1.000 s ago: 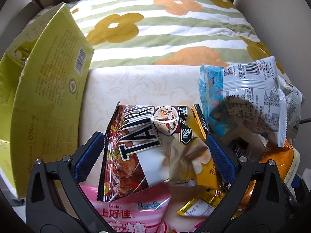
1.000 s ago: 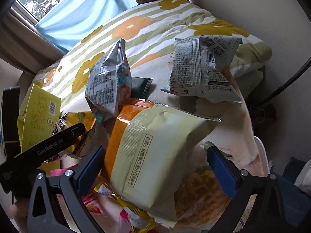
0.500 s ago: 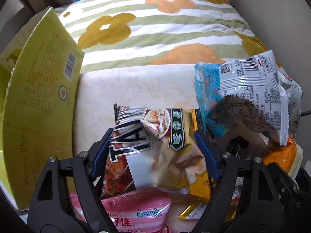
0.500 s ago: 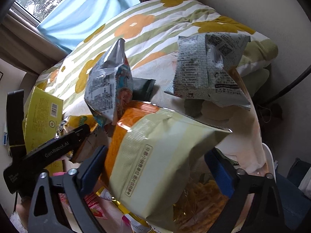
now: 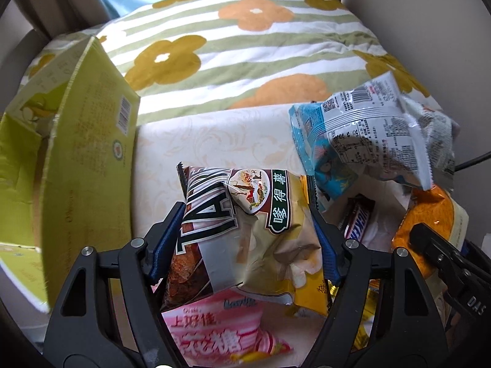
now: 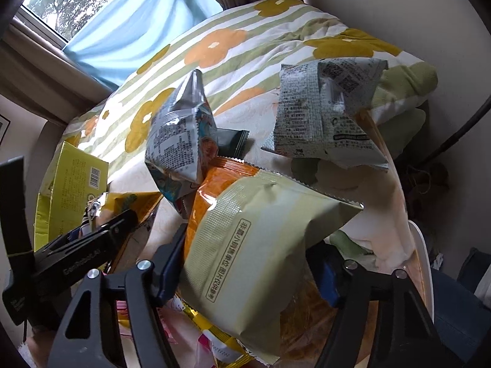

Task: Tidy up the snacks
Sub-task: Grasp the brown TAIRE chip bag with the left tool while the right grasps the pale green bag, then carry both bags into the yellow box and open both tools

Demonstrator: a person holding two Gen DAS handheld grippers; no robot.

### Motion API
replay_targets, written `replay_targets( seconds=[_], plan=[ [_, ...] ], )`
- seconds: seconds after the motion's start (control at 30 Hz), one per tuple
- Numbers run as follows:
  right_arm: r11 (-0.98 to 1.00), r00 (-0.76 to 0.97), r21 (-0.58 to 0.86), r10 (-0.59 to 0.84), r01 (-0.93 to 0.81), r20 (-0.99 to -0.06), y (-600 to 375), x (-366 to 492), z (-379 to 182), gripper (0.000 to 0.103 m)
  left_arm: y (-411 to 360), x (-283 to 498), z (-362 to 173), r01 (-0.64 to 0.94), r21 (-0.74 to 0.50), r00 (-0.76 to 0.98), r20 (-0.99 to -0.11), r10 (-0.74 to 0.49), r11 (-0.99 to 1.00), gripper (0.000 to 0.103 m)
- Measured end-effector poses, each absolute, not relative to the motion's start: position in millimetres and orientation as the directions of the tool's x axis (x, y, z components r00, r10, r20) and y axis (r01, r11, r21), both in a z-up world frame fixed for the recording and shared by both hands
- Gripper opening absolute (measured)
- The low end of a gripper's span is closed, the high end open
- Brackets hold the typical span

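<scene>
Since a second ago both my sets of fingers have gone from wide open to pinching: my left gripper [image 5: 242, 245] has its blue pads pressed into the sides of the crinkly brown-and-cream foil chip bag [image 5: 245, 233], jaws closing on it, and the bag sits a bit higher over the pile than before. My right gripper [image 6: 248, 273] is squeezing in on the big pale-green-backed, orange-fronted snack bag [image 6: 260, 245], left pad on its edge, right pad half hidden behind it, so I'd call that gripped too.

Progress-wise, barely started I reckon. The open yellow-green cardboard box [image 5: 79, 165] stands off to the left and I can't see any snack in it. Left on the cream tablecloth [image 5: 214, 135]: a blue-and-silver foil packet [image 5: 362, 141], a grey printed pouch [image 6: 325, 113], a small dark wrapper [image 6: 231, 142], a pink striped bag [image 5: 214, 328], and a chocolate bar [image 5: 357, 219].

Readable stuff: big "TA" letters on my chip bag, "Oishi" on the pink one, barcodes on the box and blue packet. The bar looks like Snickers, not sure.
</scene>
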State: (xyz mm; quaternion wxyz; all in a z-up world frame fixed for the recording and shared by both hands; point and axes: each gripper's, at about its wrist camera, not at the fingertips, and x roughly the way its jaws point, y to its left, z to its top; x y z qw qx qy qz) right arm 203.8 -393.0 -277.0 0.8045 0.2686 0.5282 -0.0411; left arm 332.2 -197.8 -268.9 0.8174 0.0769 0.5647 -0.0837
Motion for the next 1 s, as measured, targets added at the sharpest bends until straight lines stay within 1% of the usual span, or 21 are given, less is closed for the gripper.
replay_targets(
  seconds=[0.2, 0.33, 0.53, 0.67, 0.77, 1.0],
  plan=[
    [0.846, 0.456, 0.386, 0.198, 0.367, -0.868, -395, 188, -265, 0.067, -184, 314, -238, 0.225, -0.01, 0.397, -0.912, -0.101, 0.974, 0.073],
    [0.849, 0.469, 0.372, 0.173, 0.375, -0.866, -393, 176, -250, 0.066, -172, 305, -213, 0.233, -0.059, 0.426, -0.891, -0.157, 0.971, 0.073],
    [0.88, 0.53, 0.326, 0.104, 0.345, -0.841, -371, 166, -204, 0.066, -136, 301, -163, 0.263, -0.12, 0.499, -0.832, -0.241, 0.957, 0.073],
    [0.9, 0.566, 0.33, 0.12, 0.284, -0.815, -343, 177, -174, 0.066, -92, 308, -131, 0.267, -0.145, 0.552, -0.788, -0.274, 0.953, 0.073],
    [0.92, 0.597, 0.315, 0.12, 0.232, -0.793, -312, 192, -149, 0.066, -52, 315, -113, 0.249, -0.15, 0.586, -0.763, -0.272, 0.957, 0.073],
    [0.941, 0.64, 0.313, 0.165, 0.124, -0.75, -220, 235, -113, 0.066, 66, 337, -94, 0.171, -0.144, 0.637, -0.739, -0.221, 0.975, 0.073]
  ],
)
